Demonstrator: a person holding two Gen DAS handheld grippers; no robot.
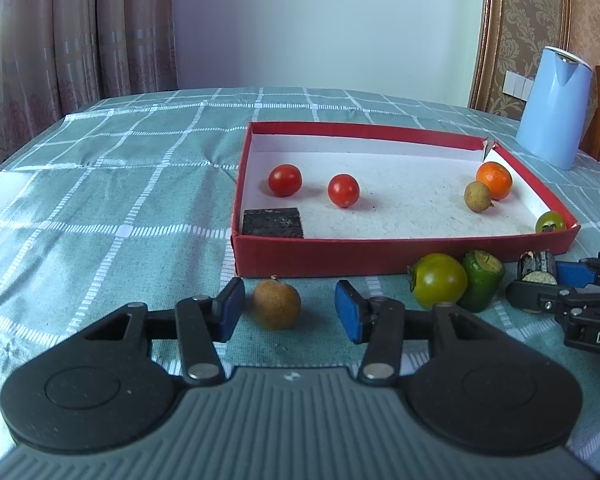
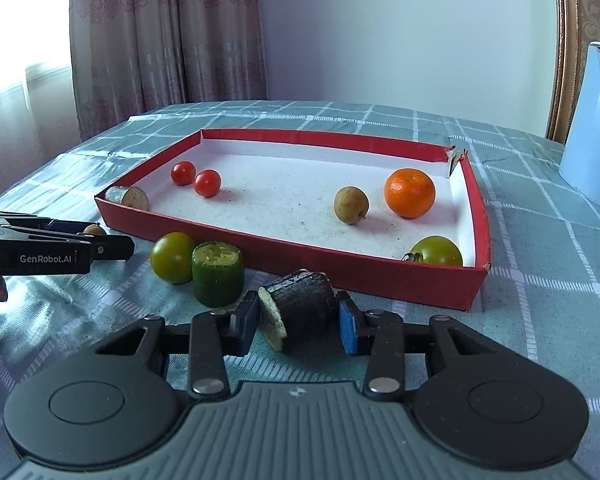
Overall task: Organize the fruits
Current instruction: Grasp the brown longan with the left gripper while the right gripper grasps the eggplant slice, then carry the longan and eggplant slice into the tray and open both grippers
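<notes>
Left gripper (image 1: 290,310): jaws apart around longan (image 1: 277,306), lower centre, not pressing. Right gripper (image 2: 298,326): jaws clamp dark chunk (image 2: 300,304).

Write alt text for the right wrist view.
The right gripper has its jaws around a dark cucumber chunk lying on a checked tablecloth, just in front of a red tray. The tray holds two cherry tomatoes, a longan, an orange and a green tomato.
</notes>
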